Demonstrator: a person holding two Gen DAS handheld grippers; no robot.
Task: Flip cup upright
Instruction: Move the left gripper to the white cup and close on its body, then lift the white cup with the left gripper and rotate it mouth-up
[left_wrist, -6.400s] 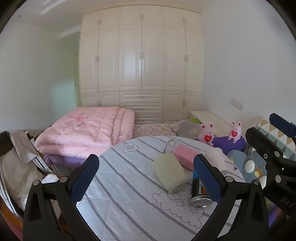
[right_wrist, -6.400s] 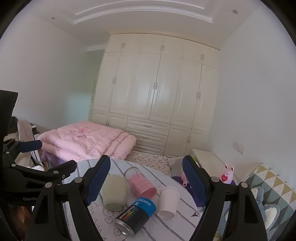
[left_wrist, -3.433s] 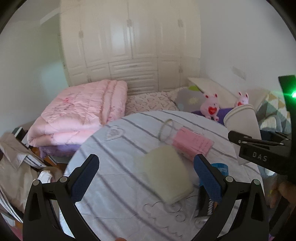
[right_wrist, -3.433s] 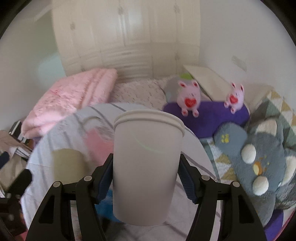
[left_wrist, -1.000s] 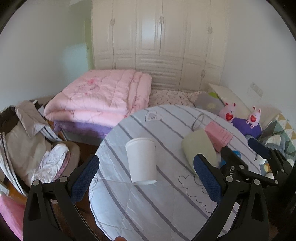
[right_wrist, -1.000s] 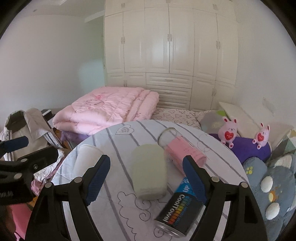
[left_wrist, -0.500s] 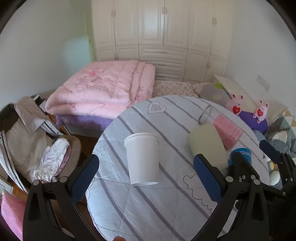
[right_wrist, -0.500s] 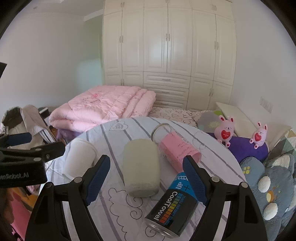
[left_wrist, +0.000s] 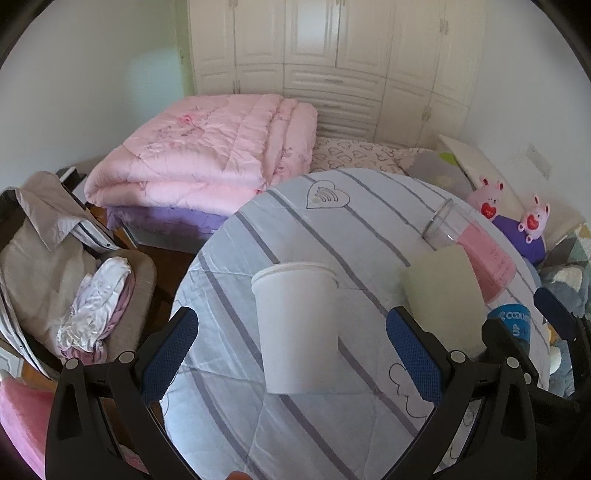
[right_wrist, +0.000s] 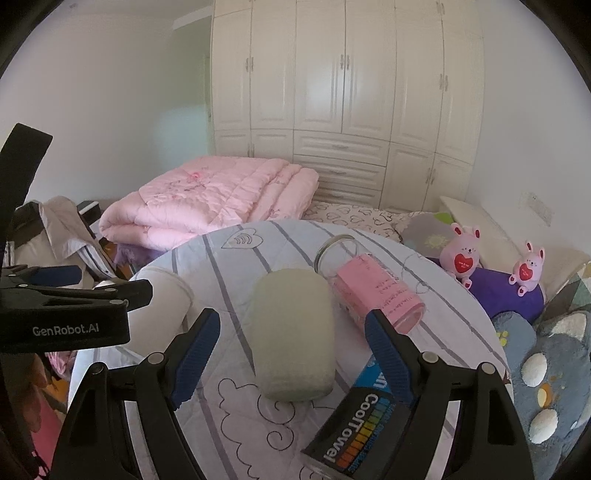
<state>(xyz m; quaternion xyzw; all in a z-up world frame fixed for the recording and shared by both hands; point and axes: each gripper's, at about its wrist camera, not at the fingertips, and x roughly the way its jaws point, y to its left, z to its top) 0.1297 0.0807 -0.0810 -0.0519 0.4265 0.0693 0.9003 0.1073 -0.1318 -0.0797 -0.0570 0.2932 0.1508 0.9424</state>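
Note:
A white paper cup (left_wrist: 299, 328) stands upright on the round striped table (left_wrist: 351, 229), mouth up. It stands between the open jaws of my left gripper (left_wrist: 291, 354), which do not touch it. In the right wrist view the cup (right_wrist: 159, 306) sits at the table's left, partly hidden behind the left gripper's body. My right gripper (right_wrist: 291, 350) is open and empty, framing a pale green frosted cup (right_wrist: 291, 332) that lies on its side.
A clear jar with a pink label (right_wrist: 369, 288) lies on its side behind the green cup. A dark CoolTowel can (right_wrist: 354, 439) lies at the front right. A chair with clothes (left_wrist: 55, 266) stands left of the table. A pink quilt (left_wrist: 207, 151) and plush toys (right_wrist: 461, 254) lie beyond.
Both grippers have drawn a little closer to the table. The white cup stands where it was, now larger between the left jaws. Nothing was taken hold of.

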